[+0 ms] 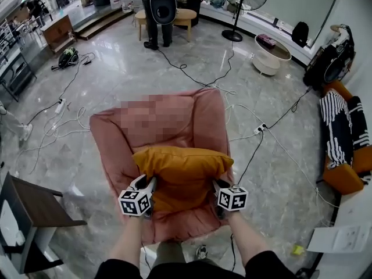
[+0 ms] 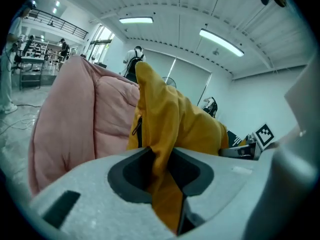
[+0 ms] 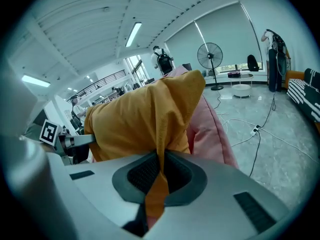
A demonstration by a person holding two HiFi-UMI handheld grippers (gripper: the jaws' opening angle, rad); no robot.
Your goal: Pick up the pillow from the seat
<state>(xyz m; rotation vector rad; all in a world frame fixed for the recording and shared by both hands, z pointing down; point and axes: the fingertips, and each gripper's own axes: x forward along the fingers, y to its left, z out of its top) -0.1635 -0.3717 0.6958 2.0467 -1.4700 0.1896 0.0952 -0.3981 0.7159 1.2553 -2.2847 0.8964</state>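
We find the scene bright and evenly lit. Ceiling strip lights [image 2: 136, 20] supply the light; the polished floor [image 1: 174, 80] returns soft glare, and shadows are faint. Both gripper views bend strongly and darken at the rim. The left gripper [image 2: 162, 171] and nearest pillow [image 2: 175, 124] fabric render soft.

The pillow [image 1: 183, 173] covers the armchair [image 1: 110, 138] seat, so I can't see the cushion beneath it. A blur lies over the middle of the backrest. In the head view the tips of my left gripper [image 1: 146, 185] and right gripper [image 1: 218, 188] vanish under the pillow's 2 side edges. In both gripper views, pinched yellow cloth hides the inner faces of my pads [image 2: 130, 176]. The top edge cuts off the standing person [image 1: 158, 22] above the waist. The left edge crops the dark table [image 1: 35, 205], and the right edge crops the orange sofa [image 1: 343, 176].
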